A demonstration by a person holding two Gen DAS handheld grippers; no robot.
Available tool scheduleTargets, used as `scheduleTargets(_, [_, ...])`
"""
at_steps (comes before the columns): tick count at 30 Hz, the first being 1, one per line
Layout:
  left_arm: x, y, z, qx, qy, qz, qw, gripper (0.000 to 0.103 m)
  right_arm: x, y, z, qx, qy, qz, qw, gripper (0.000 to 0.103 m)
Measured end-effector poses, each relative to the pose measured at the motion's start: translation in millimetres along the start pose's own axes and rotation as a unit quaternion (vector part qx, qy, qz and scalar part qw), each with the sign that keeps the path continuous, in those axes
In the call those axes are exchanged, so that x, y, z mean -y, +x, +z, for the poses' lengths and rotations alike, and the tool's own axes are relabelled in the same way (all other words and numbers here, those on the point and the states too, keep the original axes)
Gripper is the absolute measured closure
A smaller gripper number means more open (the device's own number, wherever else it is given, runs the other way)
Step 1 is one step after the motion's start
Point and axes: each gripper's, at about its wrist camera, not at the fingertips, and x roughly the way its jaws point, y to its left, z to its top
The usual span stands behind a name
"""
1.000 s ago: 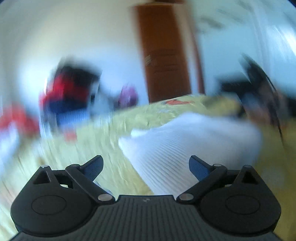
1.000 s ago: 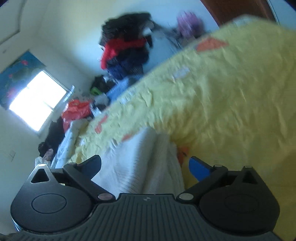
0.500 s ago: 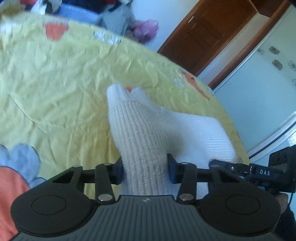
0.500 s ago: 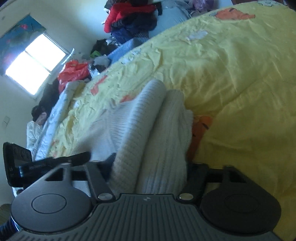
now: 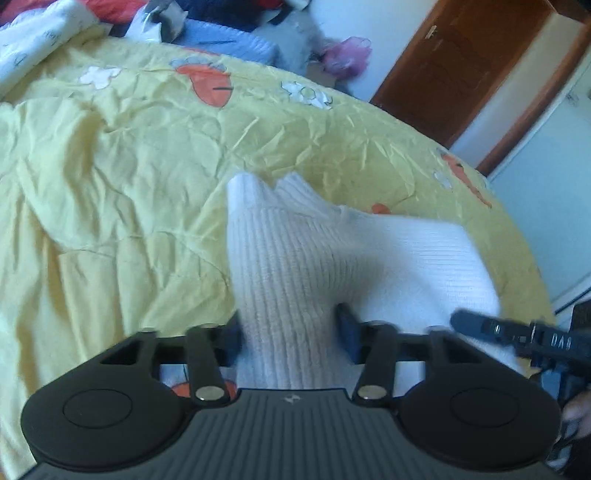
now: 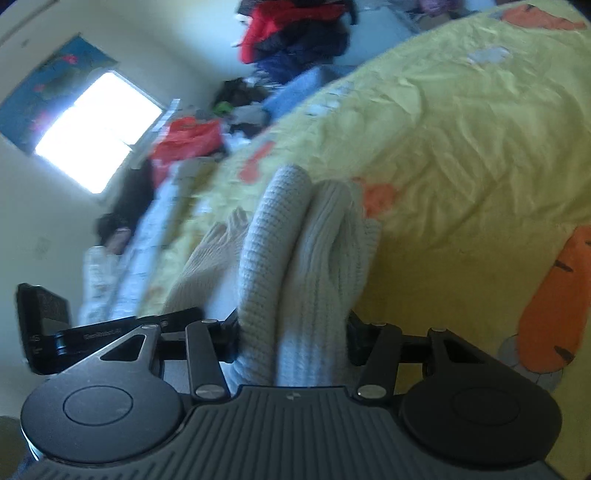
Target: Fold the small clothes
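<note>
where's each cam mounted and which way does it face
Left wrist: on the left hand-held gripper, looking down its fingers across the yellow bedspread toward a brown door; jaws opening around the white knit; a fingertip shows lower right.
Right wrist: on the right hand-held gripper, facing the window and clothes pile; clamped on the knit.
Shared: knit, bedspread, each other's gripper.

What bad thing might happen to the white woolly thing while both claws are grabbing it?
1. The left gripper has its jaws opening with a bunched fold of the white knit garment between them, so that side might slip out and flop down.
2. The right gripper squeezes several thick layers together; the fold could come out lumpy.
3. The yellow bedcover is wrinkly, so the garment may not land flat.
</note>
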Motion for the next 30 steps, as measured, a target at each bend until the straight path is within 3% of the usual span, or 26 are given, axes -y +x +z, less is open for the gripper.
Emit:
scheduleTargets(1, [0, -2, -5, 0.017, 0.004, 0.007, 0.9998, 0.029, 7, 0, -2, 0.006, 0.008, 0.004, 1.0, 0.036])
scheduleTargets(3, [-6, -13, -15, 0.032, -0.019, -0.004, 0.9993, 0.025, 16, -3, -6, 0.005, 0.037, 0.003, 0.999, 0.02])
scheduleTargets(6, [-26, -41, -35, 0.041, -0.073, -0.083, 0.993, 0.024, 15, -29, -14, 0.009, 0.059, 0.025, 0.998, 0.017])
scheduleTargets(8, [-35, -57, -56, 0.043, -0.094, -0.123, 0.987, 0.017, 14, -53, -25, 0.024, 0.047, 0.045, 0.998, 0.001])
scheduleTargets(10, [-37, -64, -76, 0.036, -0.095, -0.129, 0.9864, 0.016, 12, -69, -41, 0.019, 0.027, 0.055, 0.998, 0.001])
scheduleTargets(14, [-32, -52, -99, 0.0, -0.098, -0.152, 0.9836, 0.016, 3, -61, -66, -0.036, -0.011, 0.029, 0.999, 0.001])
scheduleTargets(15, [-30, -47, -101, -0.007, -0.098, -0.157, 0.9827, 0.016, 1, -55, -71, -0.052, -0.009, 0.032, 0.998, 0.001])
scheduleTargets(16, [-26, -45, -101, -0.006, -0.094, -0.151, 0.984, 0.017, 1, -50, -76, -0.06, -0.005, 0.034, 0.998, 0.008])
scheduleTargets(18, [-17, -45, -97, -0.011, -0.077, -0.128, 0.9887, 0.033, -6, -47, -81, -0.05, -0.02, 0.026, 0.998, 0.024])
scheduleTargets(19, [-15, -50, -95, -0.012, -0.072, -0.123, 0.9898, 0.047, -9, -47, -81, -0.05, -0.021, 0.023, 0.998, 0.03])
scheduleTargets(21, [-12, -66, -92, -0.007, -0.066, -0.119, 0.9907, 0.057, -14, -56, -81, -0.05, -0.025, 0.036, 0.998, 0.043])
scheduleTargets(24, [-7, -94, -98, 0.009, -0.035, -0.119, 0.9923, 0.057, -27, -85, -88, -0.042, -0.046, 0.066, 0.996, 0.049])
scheduleTargets(28, [-11, -94, -126, -0.014, -0.022, -0.102, 0.9944, 0.055, -22, -93, -118, -0.058, -0.031, 0.078, 0.995, 0.05])
scheduleTargets(30, [-12, -90, -139, 0.0, -0.012, -0.087, 0.9961, 0.041, -8, -88, -134, -0.054, -0.015, 0.064, 0.996, 0.05])
